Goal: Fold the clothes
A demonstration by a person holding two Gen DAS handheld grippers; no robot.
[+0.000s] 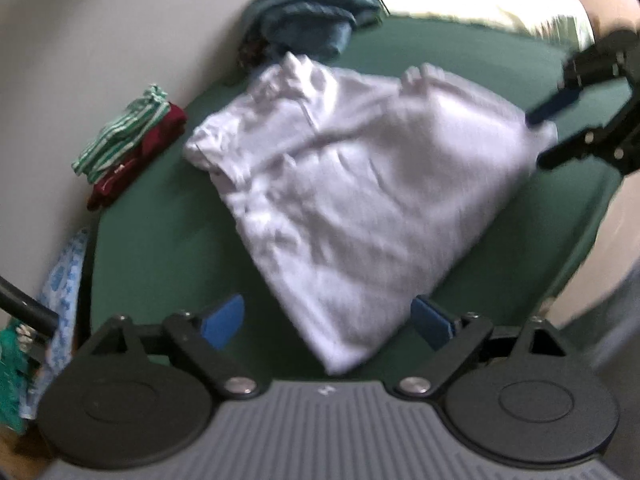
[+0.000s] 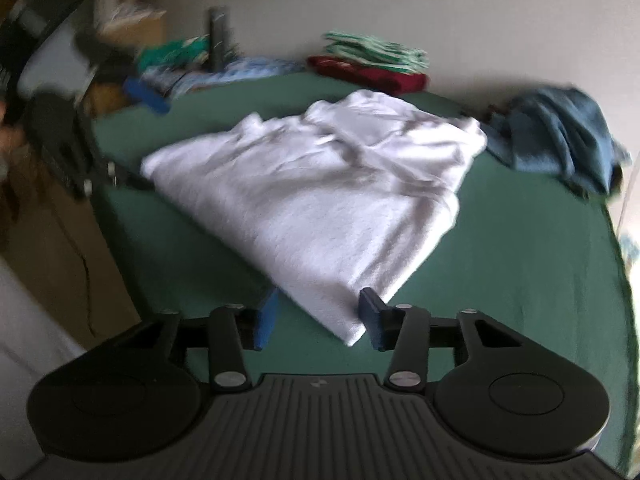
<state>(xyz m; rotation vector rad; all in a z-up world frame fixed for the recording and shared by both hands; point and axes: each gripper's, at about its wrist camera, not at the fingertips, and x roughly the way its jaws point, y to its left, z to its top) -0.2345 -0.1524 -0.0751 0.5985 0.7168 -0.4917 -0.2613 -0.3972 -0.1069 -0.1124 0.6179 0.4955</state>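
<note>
A white garment (image 1: 340, 184), folded into a rough rectangle, lies on the green-covered table (image 1: 160, 240). My left gripper (image 1: 328, 320) stands wide open just above the cloth's near corner, and neither blue pad touches it. It shows again at the left edge of the right wrist view, where the left gripper (image 2: 136, 140) spans the garment's (image 2: 320, 200) far-left corner. My right gripper (image 2: 320, 318) is open around the opposite near corner; its right pad is against the cloth edge and its left pad stands clear. In the left wrist view the right gripper (image 1: 554, 132) brackets that corner.
A folded stack of green-striped cloth (image 1: 124, 132) on dark red cloth (image 1: 132, 172) sits by the wall. A crumpled blue garment (image 1: 312, 16) lies at the far table end. Patterned blue-white fabric (image 1: 64, 280) hangs off the left edge. The table edge (image 2: 616, 240) drops off at the right.
</note>
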